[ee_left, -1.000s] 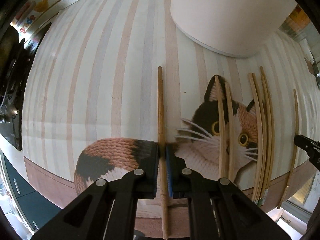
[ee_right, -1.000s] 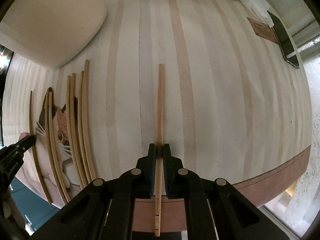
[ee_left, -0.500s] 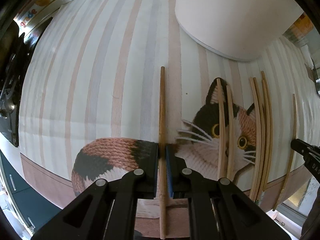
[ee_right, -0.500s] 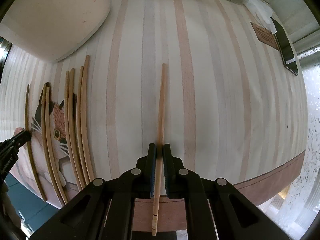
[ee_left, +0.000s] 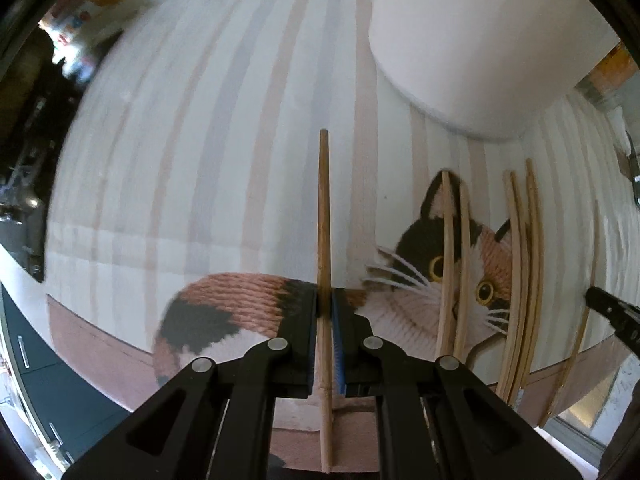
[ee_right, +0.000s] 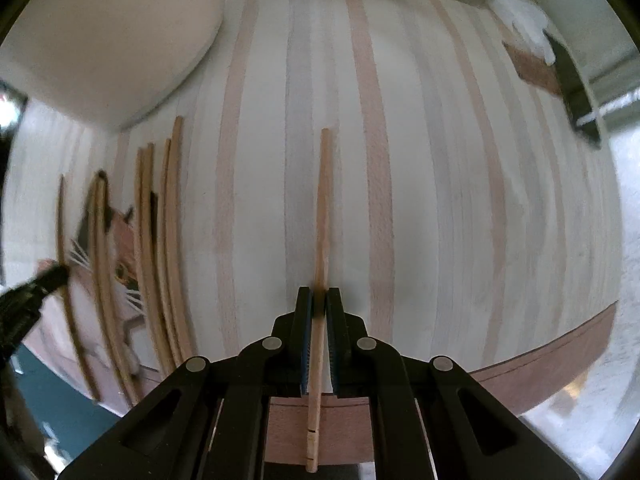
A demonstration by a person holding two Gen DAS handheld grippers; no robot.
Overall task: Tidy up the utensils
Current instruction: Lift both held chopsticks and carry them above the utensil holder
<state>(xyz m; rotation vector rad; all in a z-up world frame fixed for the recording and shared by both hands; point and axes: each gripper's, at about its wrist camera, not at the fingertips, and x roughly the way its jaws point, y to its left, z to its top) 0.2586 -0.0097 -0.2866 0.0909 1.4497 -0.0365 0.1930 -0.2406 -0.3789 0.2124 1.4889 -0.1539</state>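
My left gripper (ee_left: 325, 308) points down over the striped cat placemat (ee_left: 224, 184) and is shut on a brown wooden chopstick (ee_left: 324, 208) that runs lengthwise between its pads. My right gripper (ee_right: 319, 300) is shut on a paler chopstick (ee_right: 322, 208) over the striped part of the mat (ee_right: 420, 184). Several more chopsticks lie side by side on the mat between the two grippers: a pair (ee_left: 452, 264) across the cat's face, a bundle (ee_left: 524, 264) and a single one (ee_left: 588, 280). The right wrist view shows the same ones (ee_right: 168, 240) to its left.
A large cream container (ee_left: 460, 40) stands on the mat just behind the laid chopsticks, also in the right wrist view (ee_right: 100, 32). A dark phone (ee_right: 572, 80) and a brown card (ee_right: 528, 64) lie at the far right. The mat's brown border (ee_right: 540, 356) runs along the near edge.
The left gripper has risen slightly with its chopstick, so the mat looks a little farther off. The right gripper holds its place with its chopstick.
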